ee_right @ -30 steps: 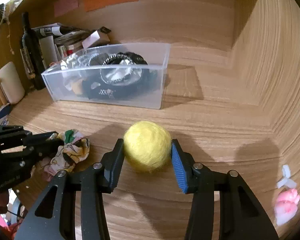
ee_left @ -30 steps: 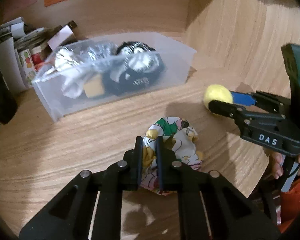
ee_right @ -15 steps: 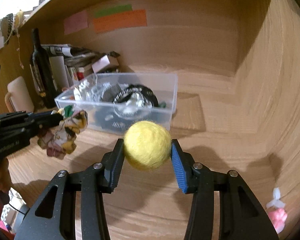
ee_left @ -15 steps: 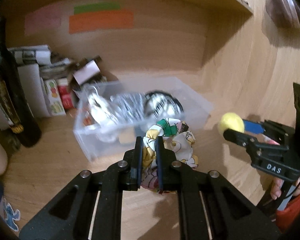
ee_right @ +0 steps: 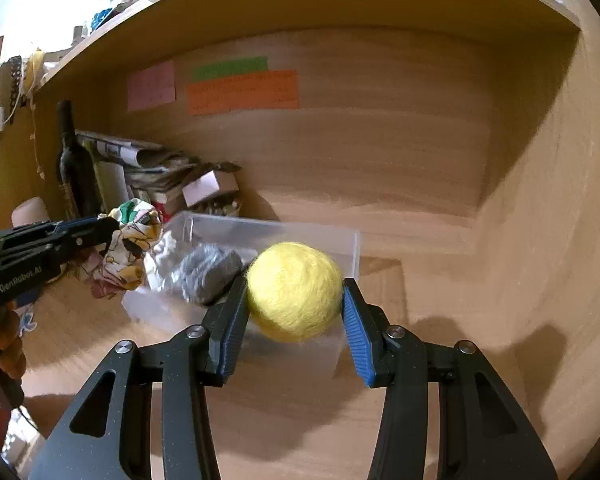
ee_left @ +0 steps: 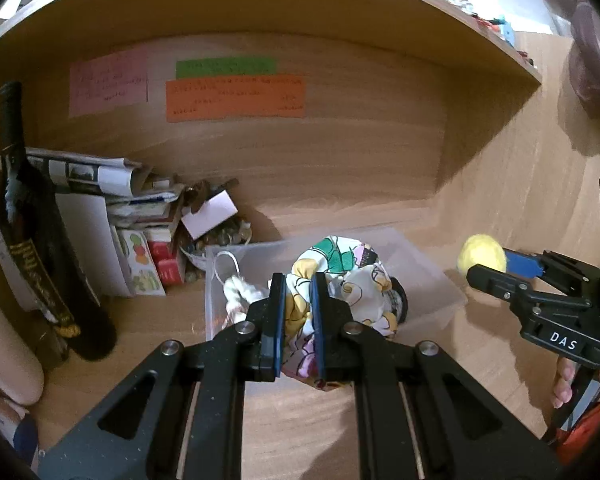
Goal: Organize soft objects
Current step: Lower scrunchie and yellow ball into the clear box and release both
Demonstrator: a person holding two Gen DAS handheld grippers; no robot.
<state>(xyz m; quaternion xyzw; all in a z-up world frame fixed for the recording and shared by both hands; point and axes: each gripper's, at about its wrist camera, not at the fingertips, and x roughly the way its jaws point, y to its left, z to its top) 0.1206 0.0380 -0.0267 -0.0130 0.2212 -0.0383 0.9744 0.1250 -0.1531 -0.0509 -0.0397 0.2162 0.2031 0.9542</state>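
Observation:
My left gripper [ee_left: 298,312] is shut on a floral cloth bundle [ee_left: 348,280], white with green, yellow and pink patches, held in the air in front of a clear plastic bin [ee_left: 432,276]. In the right wrist view the same cloth [ee_right: 128,248] hangs from the left gripper [ee_right: 112,226] beside the bin [ee_right: 300,232]. My right gripper [ee_right: 294,312] is shut on a yellow felt ball [ee_right: 296,290], lifted just before the bin's near right corner. The ball [ee_left: 482,258] also shows at the right in the left wrist view. The bin holds white, grey and dark soft items.
A dark wine bottle [ee_left: 28,232], stacked papers and small boxes [ee_left: 140,216] crowd the back left of the wooden alcove. Coloured notes [ee_left: 236,96] stick on the back wall. A wooden side wall [ee_right: 560,240] rises at the right. A person's fingers [ee_left: 564,384] hold the right gripper.
Both grippers have risen off the wooden surface with their loads. The cloth now hangs in front of the bin, and the ball has come up close to its near corner.

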